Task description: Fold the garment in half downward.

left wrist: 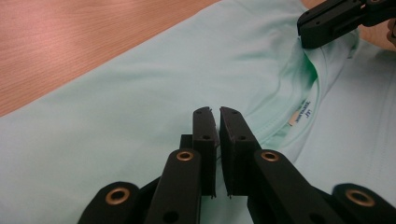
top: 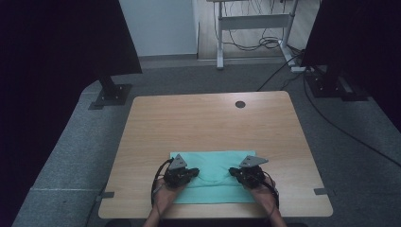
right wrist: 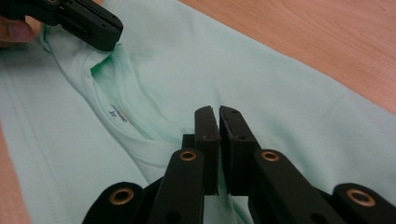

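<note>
A mint-green T-shirt [top: 215, 165] lies folded flat near the front edge of the wooden table [top: 208, 118]. My left gripper [top: 193, 173] and right gripper [top: 234, 172] face each other across its neck opening. In the left gripper view my left gripper [left wrist: 218, 112] has its jaws together at the collar [left wrist: 299, 79], with the white label [left wrist: 306, 112] just beside them, and the right gripper [left wrist: 303, 39] pinches the collar's far side. In the right gripper view my right gripper [right wrist: 218, 110] is closed on fabric at the collar, and the left gripper [right wrist: 109, 39] nips the opposite rim.
A round cable hole [top: 240, 104] sits near the table's far edge. Two black stands [top: 111, 92] [top: 331, 85] flank the table on the grey floor. A white desk frame [top: 250, 23] with loose cables stands behind.
</note>
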A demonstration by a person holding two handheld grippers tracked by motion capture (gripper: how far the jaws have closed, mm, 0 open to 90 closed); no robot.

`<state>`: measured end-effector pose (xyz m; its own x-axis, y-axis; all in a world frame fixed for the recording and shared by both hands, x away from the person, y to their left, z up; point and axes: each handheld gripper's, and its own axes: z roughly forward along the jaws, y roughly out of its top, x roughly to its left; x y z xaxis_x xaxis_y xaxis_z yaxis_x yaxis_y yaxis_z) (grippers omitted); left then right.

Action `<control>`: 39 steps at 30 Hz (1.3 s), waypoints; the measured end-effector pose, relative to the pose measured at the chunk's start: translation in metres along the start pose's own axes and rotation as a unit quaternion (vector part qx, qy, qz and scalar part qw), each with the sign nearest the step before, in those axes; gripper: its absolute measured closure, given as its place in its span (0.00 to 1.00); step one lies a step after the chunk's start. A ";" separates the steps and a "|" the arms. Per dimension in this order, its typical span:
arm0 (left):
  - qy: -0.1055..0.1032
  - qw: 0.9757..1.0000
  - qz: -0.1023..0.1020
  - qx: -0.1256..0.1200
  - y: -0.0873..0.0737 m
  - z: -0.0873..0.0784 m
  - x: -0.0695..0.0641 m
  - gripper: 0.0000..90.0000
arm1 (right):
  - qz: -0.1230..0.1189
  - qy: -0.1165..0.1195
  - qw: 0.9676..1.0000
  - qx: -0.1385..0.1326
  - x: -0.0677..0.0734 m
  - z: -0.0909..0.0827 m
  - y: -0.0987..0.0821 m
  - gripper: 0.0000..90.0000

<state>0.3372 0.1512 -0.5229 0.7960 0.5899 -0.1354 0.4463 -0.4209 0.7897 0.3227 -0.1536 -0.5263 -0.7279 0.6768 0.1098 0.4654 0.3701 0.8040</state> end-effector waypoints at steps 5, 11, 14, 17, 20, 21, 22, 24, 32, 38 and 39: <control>-0.005 1.000 0.008 -0.002 -0.005 -0.011 -0.012 0.95 | -0.013 0.006 1.000 -0.010 0.010 -0.010 -0.005 0.93; -0.011 1.000 0.009 0.001 -0.013 -0.016 -0.021 0.95 | -0.020 0.015 0.999 -0.021 0.021 -0.024 -0.009 0.86; -0.014 1.000 0.008 0.002 -0.016 -0.017 -0.024 0.95 | -0.020 0.008 0.999 -0.036 0.021 -0.032 -0.008 0.83; -0.018 1.000 0.011 0.002 -0.020 -0.020 -0.031 0.95 | -0.015 -0.011 0.999 -0.046 0.017 -0.036 -0.003 0.76; -0.023 1.000 0.019 0.009 -0.024 -0.022 -0.039 0.95 | -0.003 -0.022 0.999 -0.042 0.011 -0.032 -0.002 0.71; -0.023 0.999 0.021 0.012 -0.026 -0.023 -0.041 0.95 | -0.003 -0.023 0.999 -0.035 0.010 -0.028 -0.002 0.69; -0.023 0.999 0.021 0.012 -0.026 -0.023 -0.041 0.94 | -0.003 -0.023 0.999 -0.035 0.010 -0.028 -0.002 0.69; -0.025 0.999 0.020 0.016 -0.030 -0.024 -0.043 0.94 | -0.007 -0.023 1.000 -0.015 0.012 -0.019 -0.007 0.67; -0.031 0.999 0.008 -0.007 -0.029 -0.040 -0.042 0.91 | -0.017 -0.016 0.999 0.022 0.020 -0.019 -0.020 0.62; -0.018 0.999 0.004 -0.029 -0.017 -0.049 -0.034 0.85 | -0.018 -0.008 0.999 0.046 0.025 -0.026 -0.032 0.62; -0.013 1.000 0.002 -0.024 -0.017 -0.048 -0.032 0.84 | -0.017 -0.006 0.999 0.049 0.025 -0.028 -0.034 0.61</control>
<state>0.2848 0.1724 -0.5033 0.8090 0.5691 -0.1474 0.4228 -0.3890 0.8185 0.2745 -0.1666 -0.5343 -0.7389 0.6695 0.0759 0.4875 0.4533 0.7462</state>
